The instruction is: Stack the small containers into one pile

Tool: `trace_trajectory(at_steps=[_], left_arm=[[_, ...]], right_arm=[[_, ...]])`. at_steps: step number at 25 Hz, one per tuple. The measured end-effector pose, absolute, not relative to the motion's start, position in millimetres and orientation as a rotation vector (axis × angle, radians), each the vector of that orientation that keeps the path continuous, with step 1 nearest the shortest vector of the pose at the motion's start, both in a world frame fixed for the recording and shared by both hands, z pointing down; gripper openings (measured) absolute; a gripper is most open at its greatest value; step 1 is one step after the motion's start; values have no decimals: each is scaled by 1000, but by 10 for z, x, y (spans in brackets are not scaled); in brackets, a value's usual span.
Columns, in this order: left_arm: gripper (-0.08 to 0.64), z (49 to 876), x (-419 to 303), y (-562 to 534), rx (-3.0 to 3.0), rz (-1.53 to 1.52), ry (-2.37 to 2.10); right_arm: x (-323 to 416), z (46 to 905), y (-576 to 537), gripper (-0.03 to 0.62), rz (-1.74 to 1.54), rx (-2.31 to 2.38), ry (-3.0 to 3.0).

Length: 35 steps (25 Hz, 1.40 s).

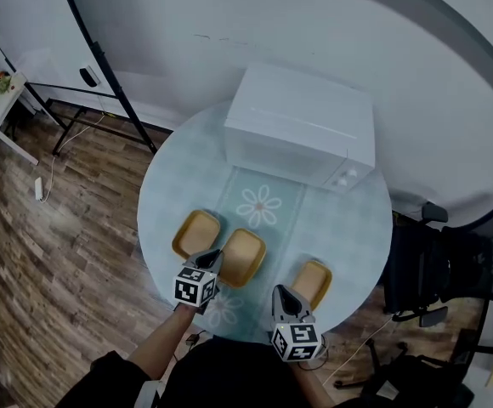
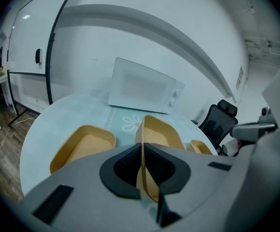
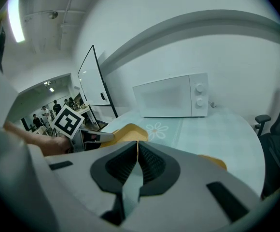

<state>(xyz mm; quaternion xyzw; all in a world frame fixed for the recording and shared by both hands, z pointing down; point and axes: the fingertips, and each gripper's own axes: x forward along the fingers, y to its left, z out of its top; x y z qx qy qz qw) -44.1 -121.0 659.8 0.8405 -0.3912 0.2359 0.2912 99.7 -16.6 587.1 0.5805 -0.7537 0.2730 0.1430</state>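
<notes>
Three shallow yellow containers lie on the round pale table [image 1: 166,194]. My left gripper [image 1: 215,257] is shut on the near rim of the middle container [image 1: 243,257]; in the left gripper view that container [image 2: 160,132] stands tilted up, its thin wall pinched between the jaws of the left gripper [image 2: 142,149]. The left container [image 1: 196,233] [image 2: 84,144] rests just beside it. My right gripper [image 1: 281,292] [image 3: 138,146] is shut with nothing in it, right next to the near-left edge of the right container [image 1: 313,282] [image 3: 212,161].
A white microwave [image 1: 302,127] fills the table's far side, with a flower-print mat [image 1: 260,206] in front of it. A black office chair [image 1: 450,266] stands off the right edge. A whiteboard stand [image 1: 85,66] is on the wooden floor at the left.
</notes>
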Motion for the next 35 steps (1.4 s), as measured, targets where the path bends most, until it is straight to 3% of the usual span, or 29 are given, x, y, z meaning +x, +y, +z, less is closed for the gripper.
trace_trajectory(at_steps=[9,35], left_arm=[[28,6345,-844,-1428,2214,535,-1115],[28,6642,-1692,-1834,2201,738,-1119]], right_arm=[[822,5884,-154,26,776,1625,-2203],[452,5949,-433,26,763,1511,-2212]])
